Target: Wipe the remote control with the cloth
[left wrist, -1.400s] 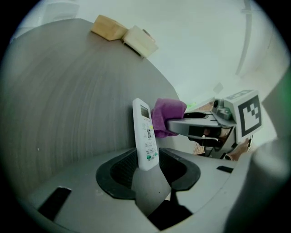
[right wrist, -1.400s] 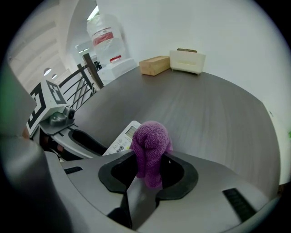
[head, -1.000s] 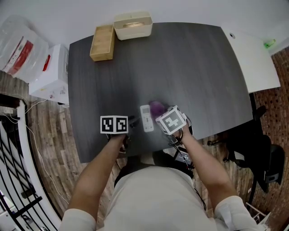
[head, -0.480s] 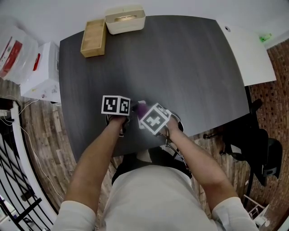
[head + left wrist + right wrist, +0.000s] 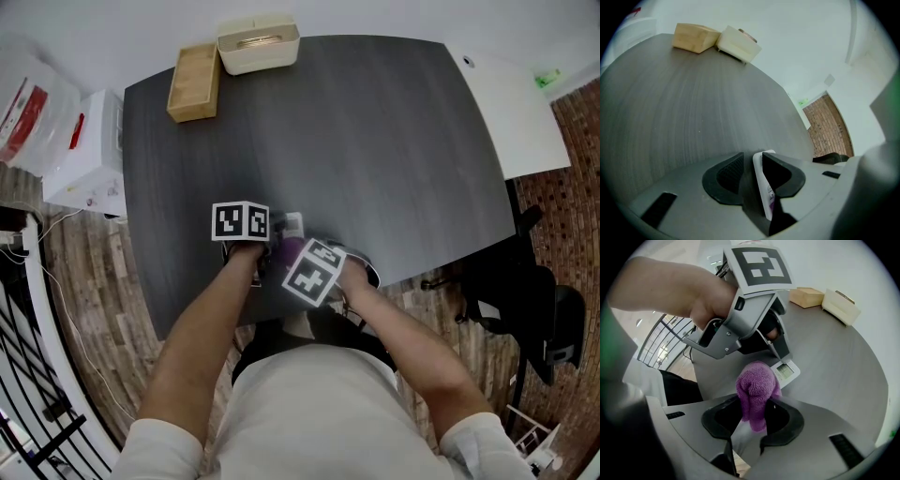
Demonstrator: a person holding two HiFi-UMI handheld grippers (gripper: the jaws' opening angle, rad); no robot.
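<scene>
The white remote control (image 5: 292,224) is near the front edge of the dark table (image 5: 375,141). My left gripper (image 5: 271,246) is shut on it, and its jaws have just been closing. In the left gripper view the remote (image 5: 763,183) stands edge-on between the pads of the left gripper (image 5: 754,161). My right gripper (image 5: 757,407) is shut on a bunched purple cloth (image 5: 756,392). The cloth (image 5: 286,251) touches the near part of the remote. From the right gripper view, the remote's display end (image 5: 787,371) pokes out beyond the cloth, under the left gripper (image 5: 780,354).
A wooden box (image 5: 194,80) and a cream tray (image 5: 258,42) stand at the table's far left corner. A white tabletop (image 5: 511,112) adjoins on the right. A white carton (image 5: 89,159) sits on the floor at the left, and a black chair (image 5: 539,314) at the right.
My right gripper has carried the cloth leftward and nearer along the remote, rolling as it went. My left gripper has moved in against the remote's side.
</scene>
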